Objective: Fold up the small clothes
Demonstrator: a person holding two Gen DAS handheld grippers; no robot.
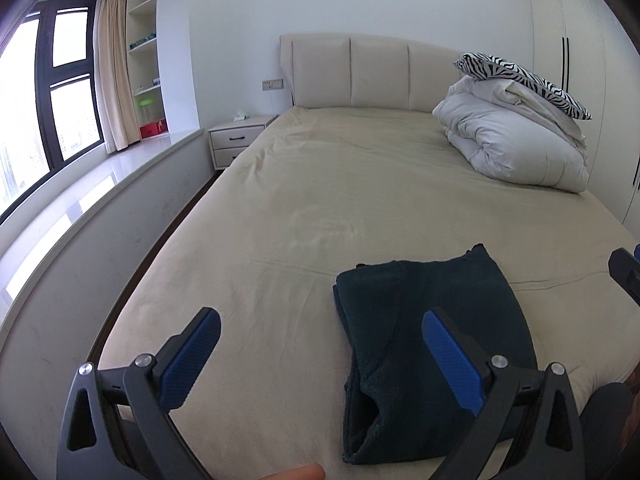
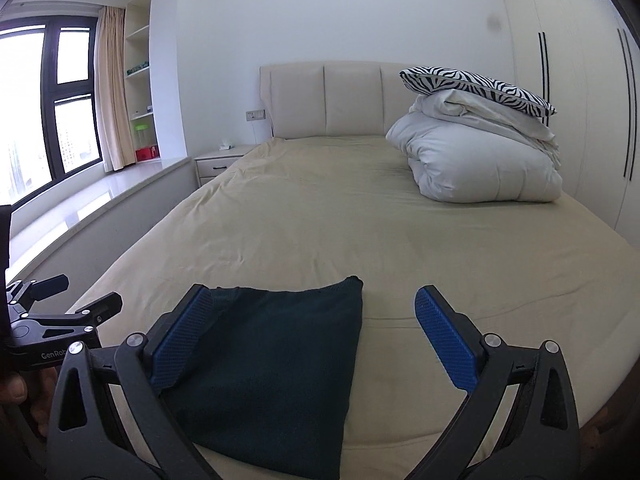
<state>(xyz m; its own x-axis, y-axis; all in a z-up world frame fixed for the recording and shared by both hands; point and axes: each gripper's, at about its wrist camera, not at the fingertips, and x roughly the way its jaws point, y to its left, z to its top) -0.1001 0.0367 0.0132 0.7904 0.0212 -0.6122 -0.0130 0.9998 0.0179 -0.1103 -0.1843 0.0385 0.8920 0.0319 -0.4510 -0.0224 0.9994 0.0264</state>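
A dark green garment (image 1: 424,344) lies folded flat on the beige bed sheet (image 1: 320,200) near the foot of the bed. It also shows in the right wrist view (image 2: 272,368). My left gripper (image 1: 320,320) is open and empty, held above the sheet just left of the garment. My right gripper (image 2: 312,300) is open and empty, held above the garment's right part. The left gripper also shows in the right wrist view (image 2: 72,300) at the left edge. A bit of the right gripper shows at the right edge of the left wrist view (image 1: 626,276).
A folded white duvet (image 1: 516,140) with a zebra pillow (image 1: 524,80) sits at the bed's far right by the headboard (image 1: 352,72). A nightstand (image 1: 236,136), a window ledge (image 1: 80,200) and shelves stand left. A wardrobe (image 2: 580,100) stands right.
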